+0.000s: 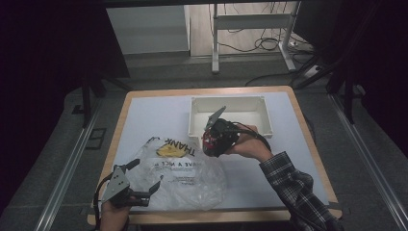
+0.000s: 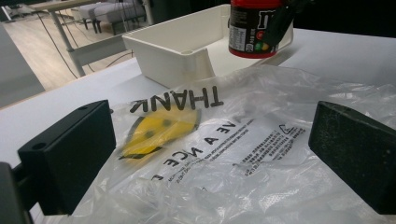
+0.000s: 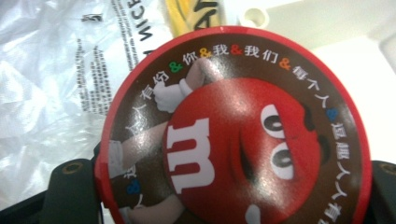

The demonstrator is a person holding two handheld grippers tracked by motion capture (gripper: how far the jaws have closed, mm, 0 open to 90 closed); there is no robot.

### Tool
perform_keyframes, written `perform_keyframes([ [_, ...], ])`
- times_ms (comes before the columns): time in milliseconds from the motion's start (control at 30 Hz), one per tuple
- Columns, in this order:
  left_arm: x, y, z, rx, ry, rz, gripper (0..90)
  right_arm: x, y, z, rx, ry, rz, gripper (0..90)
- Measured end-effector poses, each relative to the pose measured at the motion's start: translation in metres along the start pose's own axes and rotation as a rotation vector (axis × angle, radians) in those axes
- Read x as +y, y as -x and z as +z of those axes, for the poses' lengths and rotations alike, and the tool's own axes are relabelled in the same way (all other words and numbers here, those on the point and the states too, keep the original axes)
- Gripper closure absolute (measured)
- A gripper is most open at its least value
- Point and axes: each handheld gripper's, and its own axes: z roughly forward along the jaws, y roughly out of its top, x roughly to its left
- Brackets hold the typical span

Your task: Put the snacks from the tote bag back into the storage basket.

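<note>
Two grippers are at work, and the candy tub is carried by the right gripper, whose jaws are clamped on the tub's sides; in the right gripper view the tub's round red lid faces the camera with a black jaw showing at each lower edge of it. The tub hangs clear of the surface, just off the near left corner of the white tray, between that corner and the printed plastic bag. In the left gripper view its base hangs in the air beside the tray's corner, with the bag spread below and nearer. The relation that governs the coming move: the tray lies just beyond and to the right of the tub, toward the far edge of the surface, while the bag lies toward the near left corner. The tub's long axis appears to run along the right gripper's line of sight, lid toward the hand, though its exact tilt cannot be read. The left gripper has its jaws spread apart, holding nothing, over the bag's near left part. The right hand is by far the nearer to the tray, so a placement there would likely fall to it.
</note>
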Motion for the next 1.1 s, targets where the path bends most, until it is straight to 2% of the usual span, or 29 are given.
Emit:
perform_keyframes([
  [167,0.0,0.0,0.0,0.0,-0.001,0.001,0.5,-0.001,0.01,0.002,0.004,0.009,0.001,25.8],
  [300,0.0,0.0,0.0,0.001,0.001,0.001,0.5,0.001,0.016,0.004,-0.015,0.005,-0.007,25.8],
  [600,0.0,0.0,0.0,0.0,0.003,-0.002,0.5,0.004,0.032,0.009,-0.026,-0.005,-0.022,25.8],
  [1100,0.0,-0.001,-0.001,0.002,0.005,-0.001,0.5,0.006,0.048,0.021,-0.024,-0.016,-0.024,25.8],
])
